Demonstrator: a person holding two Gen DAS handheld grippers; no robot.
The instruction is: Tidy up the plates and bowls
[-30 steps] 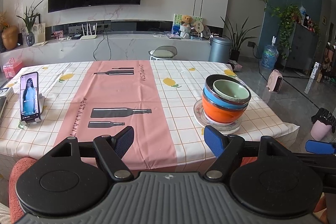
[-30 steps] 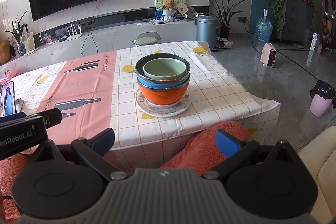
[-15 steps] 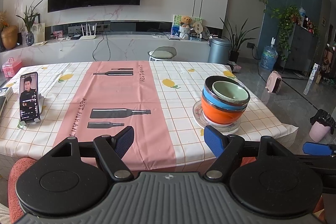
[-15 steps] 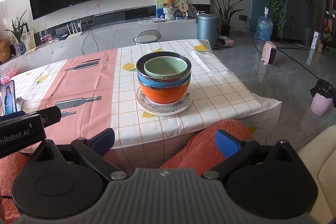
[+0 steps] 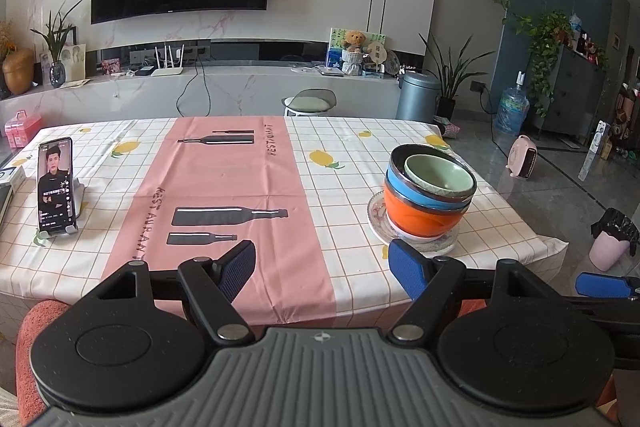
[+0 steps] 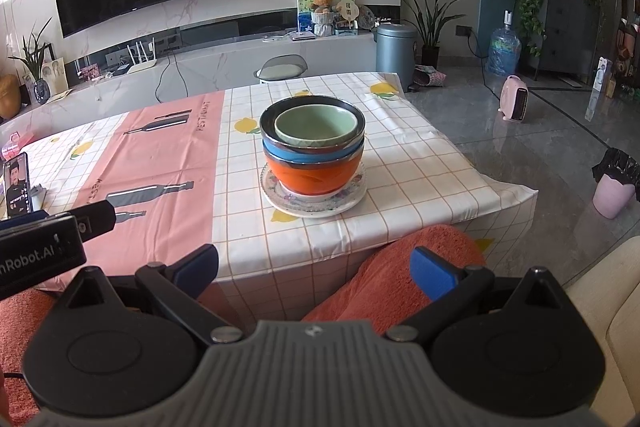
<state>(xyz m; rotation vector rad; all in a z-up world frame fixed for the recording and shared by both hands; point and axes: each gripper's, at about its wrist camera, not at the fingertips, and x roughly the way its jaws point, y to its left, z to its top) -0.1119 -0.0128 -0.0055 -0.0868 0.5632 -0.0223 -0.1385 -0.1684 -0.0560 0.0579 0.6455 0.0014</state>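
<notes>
A stack of nested bowls stands on a flowered plate point(image 6: 352, 197) near the table's right front corner. The orange bowl point(image 6: 312, 177) is at the bottom, a blue bowl point(image 6: 304, 155) and a dark-rimmed bowl point(image 6: 268, 119) sit in it, and a pale green bowl point(image 6: 316, 125) is on top. The left wrist view shows the same stack, orange bowl point(image 5: 420, 217) on the plate point(image 5: 378, 223). My left gripper point(image 5: 322, 265) is open, held before the table's front edge, left of the stack. My right gripper point(image 6: 314, 267) is open too, below the table edge and short of the stack.
A phone point(image 5: 55, 185) on a stand plays video at the table's left. The cloth-covered table point(image 5: 240, 187) has a pink runner. A person's coral-clad leg point(image 6: 400, 267) lies under the right gripper. A pink bin point(image 6: 614, 193) and heater point(image 6: 516, 103) stand on the floor.
Both grippers have drifted only slightly, staying open. The stack has not moved. The phone's picture has changed.
</notes>
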